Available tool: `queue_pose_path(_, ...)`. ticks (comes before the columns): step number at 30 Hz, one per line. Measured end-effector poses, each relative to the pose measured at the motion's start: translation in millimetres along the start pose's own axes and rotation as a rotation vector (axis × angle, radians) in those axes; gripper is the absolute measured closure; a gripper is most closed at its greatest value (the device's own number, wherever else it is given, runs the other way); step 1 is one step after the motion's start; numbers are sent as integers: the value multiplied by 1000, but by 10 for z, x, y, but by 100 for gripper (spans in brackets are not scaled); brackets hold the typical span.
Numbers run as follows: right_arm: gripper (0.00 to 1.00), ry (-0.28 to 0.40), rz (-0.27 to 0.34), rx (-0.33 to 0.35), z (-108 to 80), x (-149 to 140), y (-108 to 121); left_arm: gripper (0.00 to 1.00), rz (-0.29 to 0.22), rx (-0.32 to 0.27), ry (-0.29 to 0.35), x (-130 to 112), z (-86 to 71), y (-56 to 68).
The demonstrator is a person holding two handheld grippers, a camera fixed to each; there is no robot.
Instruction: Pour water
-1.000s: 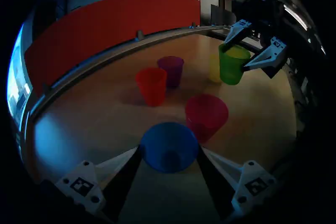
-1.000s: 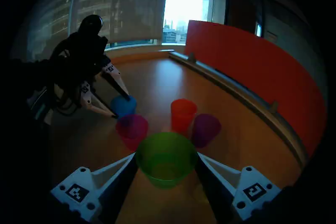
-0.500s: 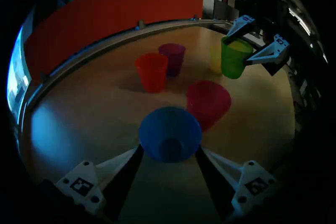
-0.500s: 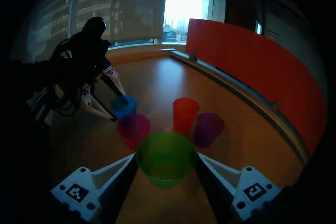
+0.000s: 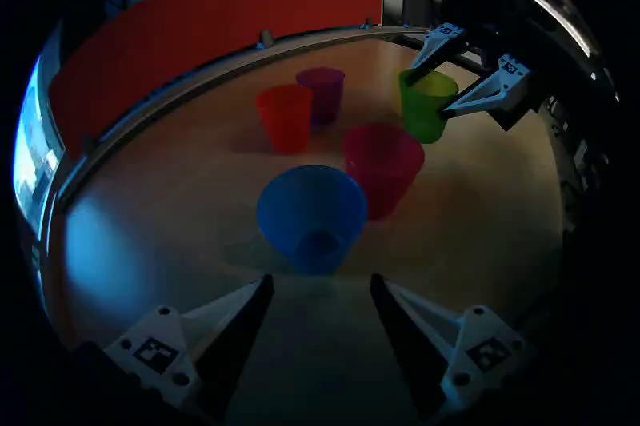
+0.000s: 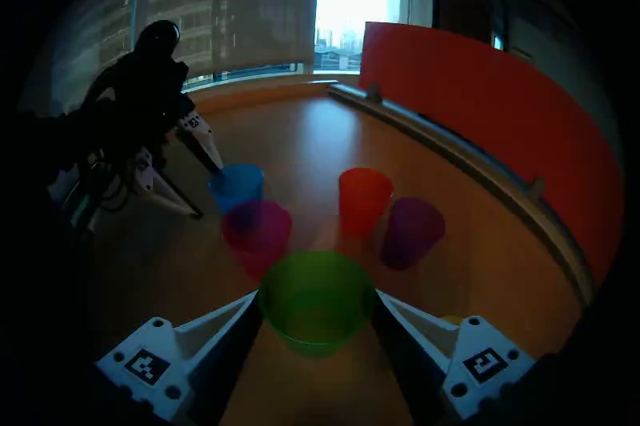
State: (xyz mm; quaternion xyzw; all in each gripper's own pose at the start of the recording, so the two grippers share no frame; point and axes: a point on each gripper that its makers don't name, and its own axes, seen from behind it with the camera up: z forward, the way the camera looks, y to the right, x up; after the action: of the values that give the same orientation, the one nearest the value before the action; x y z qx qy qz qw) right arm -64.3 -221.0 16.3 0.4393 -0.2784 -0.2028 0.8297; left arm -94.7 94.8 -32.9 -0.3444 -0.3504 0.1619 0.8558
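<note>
Shows blue cup point(image 5: 312, 214) on table point(image 5: 160, 218), just ahead of wide-spread left gripper point(image 5: 320, 280); shows green cup point(image 6: 318, 310) clamped in right gripper point(image 6: 318, 296).

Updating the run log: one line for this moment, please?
left tongs open | blue cup on table, ungripped | right tongs shut on green cup

Left gripper point(image 5: 320, 278): two white wedge fingers point(image 5: 204, 318) tapering forward, with black inner faces. Each has a square black-and-white marker point(image 5: 154, 352) and small screws point(image 5: 181, 379) near its base. Right gripper point(image 6: 316, 296) is built alike, with markers on both fingers. Seen farther off, each has a bulky black body point(image 6: 136, 98) behind its fingers; thin cables point(image 6: 96, 186) loop beside the left one's.
</note>
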Motion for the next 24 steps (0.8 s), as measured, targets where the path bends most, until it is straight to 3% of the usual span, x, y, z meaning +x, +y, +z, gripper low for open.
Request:
queue_pose_path(11,8,-52,10,19,156,-140,-58,11,-4,-1,30,6,-121,56)
queue_pose_path(24,8,-60,18,20,221,-226,-78,11,8,-7,43,27,-180,97)
